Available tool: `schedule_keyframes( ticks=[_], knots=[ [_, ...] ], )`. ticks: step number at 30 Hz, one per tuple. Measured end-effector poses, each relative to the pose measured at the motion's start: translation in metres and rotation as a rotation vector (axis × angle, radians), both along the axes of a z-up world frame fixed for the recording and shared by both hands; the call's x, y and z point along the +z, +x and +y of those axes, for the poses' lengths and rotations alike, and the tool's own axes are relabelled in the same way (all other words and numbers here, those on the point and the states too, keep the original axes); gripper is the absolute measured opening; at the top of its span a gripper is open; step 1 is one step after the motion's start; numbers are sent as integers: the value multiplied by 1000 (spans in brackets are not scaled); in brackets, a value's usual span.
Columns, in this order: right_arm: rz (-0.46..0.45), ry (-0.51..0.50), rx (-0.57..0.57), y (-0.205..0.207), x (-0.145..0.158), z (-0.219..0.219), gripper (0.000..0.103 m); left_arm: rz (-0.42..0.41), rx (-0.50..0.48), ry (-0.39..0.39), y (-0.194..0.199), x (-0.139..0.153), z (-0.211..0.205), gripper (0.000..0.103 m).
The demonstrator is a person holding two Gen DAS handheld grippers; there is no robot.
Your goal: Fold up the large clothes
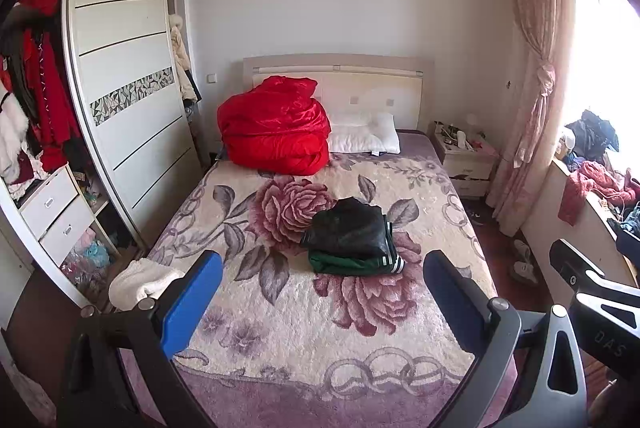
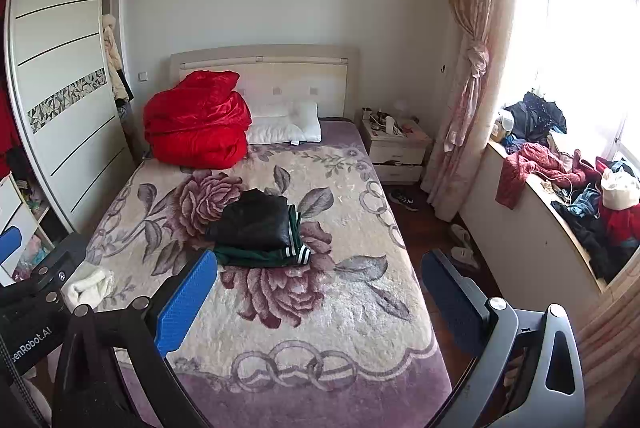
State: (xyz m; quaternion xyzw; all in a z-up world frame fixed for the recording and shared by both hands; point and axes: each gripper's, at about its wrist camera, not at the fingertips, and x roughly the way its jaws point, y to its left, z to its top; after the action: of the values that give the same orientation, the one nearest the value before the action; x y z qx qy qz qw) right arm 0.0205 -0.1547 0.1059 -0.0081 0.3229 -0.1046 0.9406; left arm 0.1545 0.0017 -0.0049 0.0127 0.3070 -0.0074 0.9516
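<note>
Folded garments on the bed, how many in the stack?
2 visible: a black garment on top, a green one with white stripes beneath it, mid-bed on the floral blanket. More could be hidden between them.

You see a folded black jacket (image 1: 347, 226) stacked on a folded green garment (image 1: 352, 263) with white-striped cuffs, resting mid-bed (image 1: 280, 340) on the floral blanket.

Green garment (image 1: 352, 264) mostly hidden under the black one (image 1: 348, 226), nightstand (image 2: 394, 143) clutter too small to tell, window (image 2: 580, 39) blown out white, wardrobe (image 1: 120, 75) cut by the left edge
</note>
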Motion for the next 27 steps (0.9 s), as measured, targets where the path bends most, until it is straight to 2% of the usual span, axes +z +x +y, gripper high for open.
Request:
schedule_keyframes(
  ticks=[27],
  knots=[
    [-10, -7, 8, -9, 1, 13, 103, 0, 24, -3, -8, 0, 17, 103]
  ],
)
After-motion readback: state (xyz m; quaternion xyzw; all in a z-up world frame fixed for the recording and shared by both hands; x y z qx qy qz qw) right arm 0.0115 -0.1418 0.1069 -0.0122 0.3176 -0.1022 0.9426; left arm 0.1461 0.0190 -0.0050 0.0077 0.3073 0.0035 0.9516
